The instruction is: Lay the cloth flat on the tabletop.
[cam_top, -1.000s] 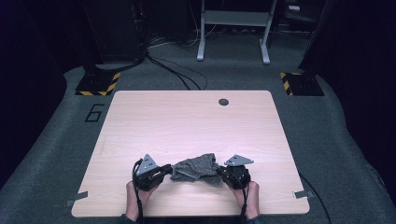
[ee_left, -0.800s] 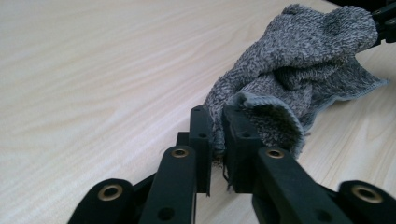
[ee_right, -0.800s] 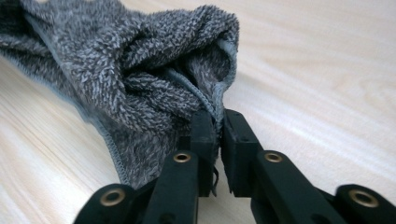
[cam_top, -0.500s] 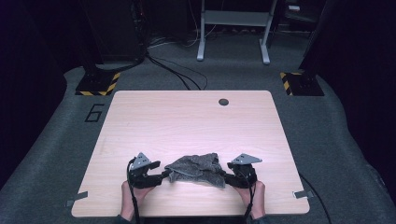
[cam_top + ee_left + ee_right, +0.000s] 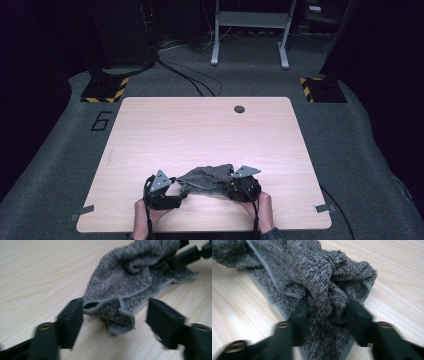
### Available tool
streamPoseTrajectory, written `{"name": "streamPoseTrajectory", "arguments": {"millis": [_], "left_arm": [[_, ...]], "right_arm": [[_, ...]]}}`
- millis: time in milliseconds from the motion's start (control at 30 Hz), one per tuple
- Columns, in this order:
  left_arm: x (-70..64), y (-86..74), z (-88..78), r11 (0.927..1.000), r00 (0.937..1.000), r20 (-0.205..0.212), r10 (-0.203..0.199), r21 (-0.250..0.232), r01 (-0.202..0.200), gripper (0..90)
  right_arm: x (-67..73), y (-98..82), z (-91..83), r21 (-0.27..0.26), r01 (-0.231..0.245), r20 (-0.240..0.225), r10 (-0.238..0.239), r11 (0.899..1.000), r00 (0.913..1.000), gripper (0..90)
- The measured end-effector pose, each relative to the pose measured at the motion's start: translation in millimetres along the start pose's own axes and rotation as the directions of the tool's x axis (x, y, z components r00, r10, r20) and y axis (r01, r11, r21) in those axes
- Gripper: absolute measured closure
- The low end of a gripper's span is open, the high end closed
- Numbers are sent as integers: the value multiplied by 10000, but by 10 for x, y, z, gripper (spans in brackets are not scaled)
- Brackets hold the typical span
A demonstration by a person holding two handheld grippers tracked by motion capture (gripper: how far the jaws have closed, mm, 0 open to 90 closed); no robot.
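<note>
Left gripper view: grey cloth (image 5: 130, 287) corner lies loose between the released left claw (image 5: 115, 315); right claw (image 5: 327, 315) closing on a bunched fold.

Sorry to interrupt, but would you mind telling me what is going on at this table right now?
A person is working a crumpled grey cloth near the front edge of the wooden table, with a gripper in each hand. The left gripper is open, a folded corner of the cloth lying between its fingers, touching one. The right gripper has a bunched fold between its fingers, which have just been closing; whether they press it yet is unclear.
</note>
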State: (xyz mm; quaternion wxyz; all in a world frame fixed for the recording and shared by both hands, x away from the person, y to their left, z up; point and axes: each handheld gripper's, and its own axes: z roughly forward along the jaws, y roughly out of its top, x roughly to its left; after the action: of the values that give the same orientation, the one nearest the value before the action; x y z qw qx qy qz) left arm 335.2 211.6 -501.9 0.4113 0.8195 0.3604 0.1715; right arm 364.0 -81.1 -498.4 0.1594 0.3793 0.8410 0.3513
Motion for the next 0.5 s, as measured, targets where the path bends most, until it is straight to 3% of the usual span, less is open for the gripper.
{"name": "streamPoseTrajectory", "arguments": {"millis": [67,200,300,500], "left_arm": [[-2,-29,49,10000,10000,-14,-22,91,22,539],[59,-61,99,9997,9999,-54,-84,221,85,806],[104,-70,76,9993,9997,-45,-245,283,246,862],[187,-94,-14,9986,9984,-280,-496,181,501,870]], "right_arm": [[2,-8,36,-30,-26,31,26,10000,10000,713],[-22,-5,-23,-325,-206,-136,201,9993,9997,797],[-50,-9,-110,-462,-332,-186,324,9984,9993,807],[-82,-13,-357,-950,-595,-351,564,9937,9978,806]]}}
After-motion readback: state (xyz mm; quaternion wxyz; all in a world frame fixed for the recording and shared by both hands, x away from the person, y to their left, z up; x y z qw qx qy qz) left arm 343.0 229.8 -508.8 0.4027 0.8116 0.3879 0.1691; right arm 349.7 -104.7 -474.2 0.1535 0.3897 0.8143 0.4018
